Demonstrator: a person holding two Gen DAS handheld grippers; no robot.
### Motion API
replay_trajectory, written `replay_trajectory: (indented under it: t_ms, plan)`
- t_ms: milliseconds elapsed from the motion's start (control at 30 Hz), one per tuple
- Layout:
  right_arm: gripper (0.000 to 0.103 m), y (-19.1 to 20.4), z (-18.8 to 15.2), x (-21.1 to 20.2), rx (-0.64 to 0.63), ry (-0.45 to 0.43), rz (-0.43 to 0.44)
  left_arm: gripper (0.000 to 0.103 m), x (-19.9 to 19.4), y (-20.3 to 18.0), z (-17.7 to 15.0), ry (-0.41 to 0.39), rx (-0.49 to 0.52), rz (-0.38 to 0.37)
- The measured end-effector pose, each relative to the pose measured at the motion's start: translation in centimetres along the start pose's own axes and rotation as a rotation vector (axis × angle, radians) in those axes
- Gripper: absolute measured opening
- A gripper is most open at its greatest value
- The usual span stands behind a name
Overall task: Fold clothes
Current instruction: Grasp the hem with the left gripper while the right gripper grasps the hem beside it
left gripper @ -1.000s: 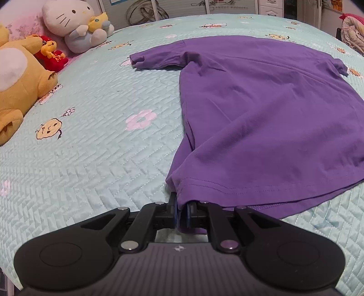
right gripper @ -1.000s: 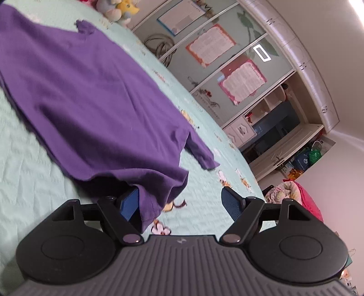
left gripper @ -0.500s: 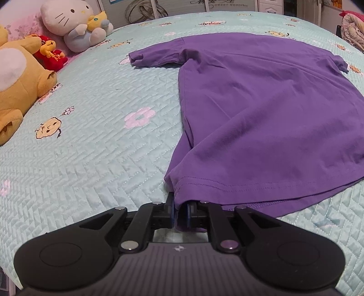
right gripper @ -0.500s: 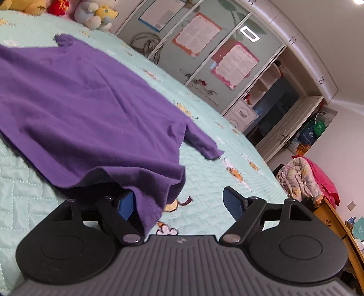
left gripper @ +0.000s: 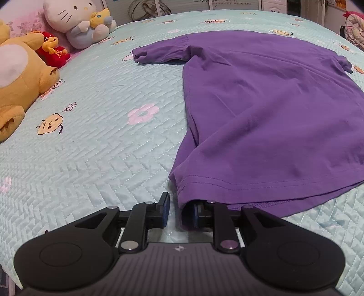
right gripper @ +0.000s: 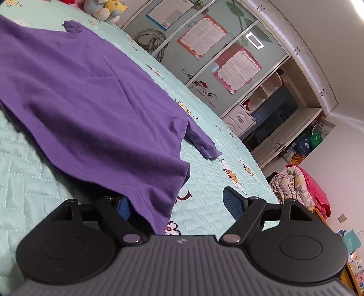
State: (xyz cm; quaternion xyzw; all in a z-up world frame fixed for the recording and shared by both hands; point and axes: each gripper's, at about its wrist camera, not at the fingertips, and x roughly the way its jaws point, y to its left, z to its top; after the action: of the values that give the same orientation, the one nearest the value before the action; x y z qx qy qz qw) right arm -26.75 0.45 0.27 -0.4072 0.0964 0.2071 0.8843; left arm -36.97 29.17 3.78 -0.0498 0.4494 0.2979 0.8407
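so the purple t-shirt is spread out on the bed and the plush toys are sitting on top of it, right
Not quite. The purple t-shirt is spread out on the bed, but the plush toys sit apart from it on the quilt, near the far left edge, not on the shirt. The left wrist view shows it.

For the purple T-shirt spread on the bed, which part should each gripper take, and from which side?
Grip the purple T-shirt at the two bottom corners of its hem, coming in low from the near edge of the bed. The hem lies nearest both grippers and its stitched double edge lifts slightly off the quilt, so the jaws can probably slide around it.
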Motion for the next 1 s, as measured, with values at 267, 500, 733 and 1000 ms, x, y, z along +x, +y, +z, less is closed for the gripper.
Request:
replay_trajectory:
  t_ms: [267, 500, 733, 1000]
  plan:
    - [0.080, -0.3, -0.2, -0.3, 0.031, -0.051, -0.003, 0.021, 0.3, 0.1, 0.0, -0.021, 0.008, -0.010]
    - [0.018, -4.2, -0.3, 0.1, 0.283, -0.009, 0.093, 0.004, -1.5, 1.7, 0.9, -0.088, -0.020, -0.054]
    - [0.000, -11.6, 0.3, -1.7, 0.680, 0.088, 0.291, 0.005, -5.4, 4.2, 2.6, -0.166, -0.023, -0.081]
    - [0.000, -14.9, 0.5, -3.4, 0.855, 0.173, 0.400, 0.006, -7.0, 4.7, 2.6, -0.175, 0.031, -0.078]
